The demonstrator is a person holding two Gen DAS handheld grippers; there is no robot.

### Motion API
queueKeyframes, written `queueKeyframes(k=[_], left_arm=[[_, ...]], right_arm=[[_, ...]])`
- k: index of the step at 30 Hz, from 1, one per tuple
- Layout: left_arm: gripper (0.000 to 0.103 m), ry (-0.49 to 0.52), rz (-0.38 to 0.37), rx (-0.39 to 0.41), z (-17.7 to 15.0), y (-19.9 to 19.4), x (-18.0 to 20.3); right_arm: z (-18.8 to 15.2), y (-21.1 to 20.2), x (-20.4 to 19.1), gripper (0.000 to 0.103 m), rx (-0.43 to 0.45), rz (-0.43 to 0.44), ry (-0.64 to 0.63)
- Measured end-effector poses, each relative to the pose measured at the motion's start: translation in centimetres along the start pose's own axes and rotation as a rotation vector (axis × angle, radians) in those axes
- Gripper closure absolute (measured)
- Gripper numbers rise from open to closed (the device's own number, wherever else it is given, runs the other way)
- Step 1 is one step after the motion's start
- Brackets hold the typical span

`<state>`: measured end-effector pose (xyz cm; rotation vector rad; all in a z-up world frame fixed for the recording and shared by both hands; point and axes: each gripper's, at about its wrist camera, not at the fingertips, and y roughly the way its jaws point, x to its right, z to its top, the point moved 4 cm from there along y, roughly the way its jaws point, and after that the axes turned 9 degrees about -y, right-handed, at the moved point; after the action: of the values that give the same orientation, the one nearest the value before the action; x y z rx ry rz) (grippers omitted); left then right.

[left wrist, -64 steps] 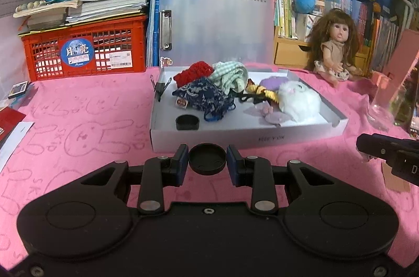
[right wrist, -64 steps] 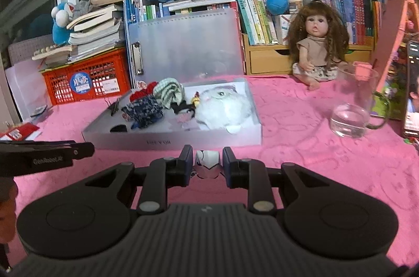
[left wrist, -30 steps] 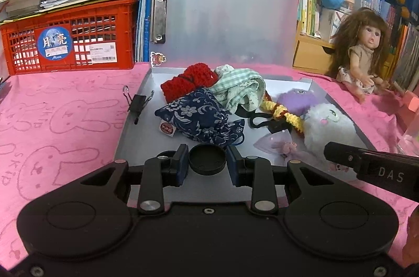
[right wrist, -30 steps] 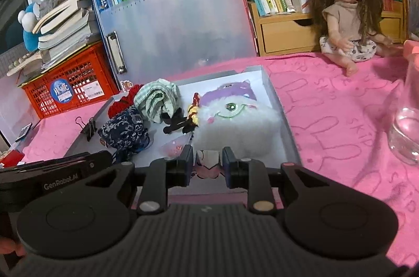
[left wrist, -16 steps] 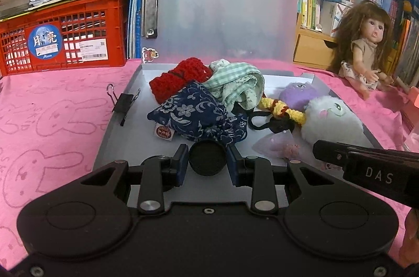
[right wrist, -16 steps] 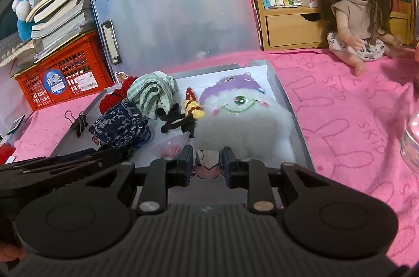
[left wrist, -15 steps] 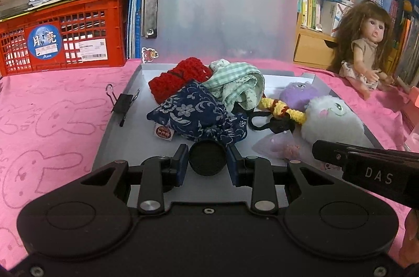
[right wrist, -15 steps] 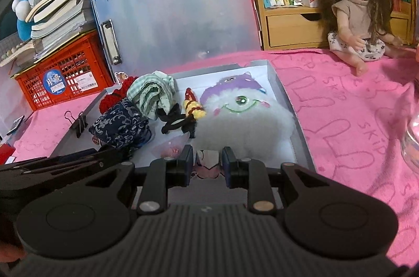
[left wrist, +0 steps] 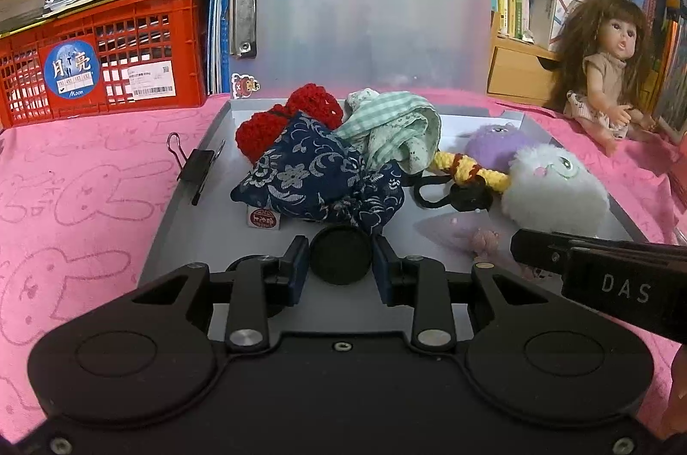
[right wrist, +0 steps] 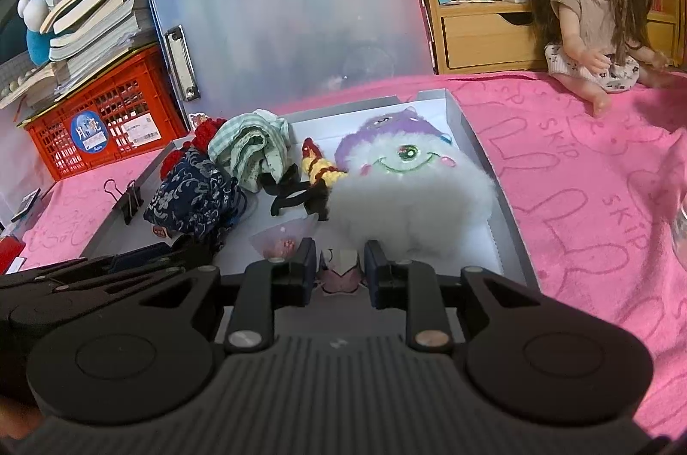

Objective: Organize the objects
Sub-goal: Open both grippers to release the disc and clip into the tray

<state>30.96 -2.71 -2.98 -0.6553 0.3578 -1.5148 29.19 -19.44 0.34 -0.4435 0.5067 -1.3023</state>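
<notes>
Left wrist view: your left gripper (left wrist: 341, 261) is clamped on a round black cap (left wrist: 341, 259), pads tight on both sides, held over the near end of the grey tray (left wrist: 171, 223). Just past the cap sits the navy floral pouch (left wrist: 317, 175), with a red crochet piece (left wrist: 287, 120) and a green checked cloth (left wrist: 395, 128) behind it. A binder clip (left wrist: 195, 165) grips the tray's left rim. Your right gripper's black body (left wrist: 601, 274) pokes in from the right.

Right wrist view: your right gripper (right wrist: 341, 270) is closed on a small pink-and-white figure (right wrist: 341, 270), over the tray's near edge, just in front of the white fluffy plush (right wrist: 408, 193). A purple plush (right wrist: 386, 126) lies behind it, and a yellow braided charm (right wrist: 320, 165) to its left. The doll (right wrist: 597, 4) sits on the pink cloth (right wrist: 579, 175), well apart from the tray.
</notes>
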Motion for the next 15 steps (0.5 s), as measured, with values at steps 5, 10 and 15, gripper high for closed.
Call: queueKeyframes(k=[5, 10, 15], left_arm=[[0.072, 0.000, 0.000, 0.000, 0.0, 0.0, 0.0], [0.068, -0.004, -0.007, -0.005, 0.0, -0.2, 0.0], [0.059, 0.005, -0.015, 0.018, 0.3, -1.3, 0.2]], right_arm=[[-0.1, 0.1, 0.1, 0.073, -0.006, 0.001, 0.006], [0.0, -0.1, 0.1, 0.070, -0.004, -0.003, 0.006], [0.2, -0.8, 0.2, 0.053, 0.014, -0.004, 0.010]])
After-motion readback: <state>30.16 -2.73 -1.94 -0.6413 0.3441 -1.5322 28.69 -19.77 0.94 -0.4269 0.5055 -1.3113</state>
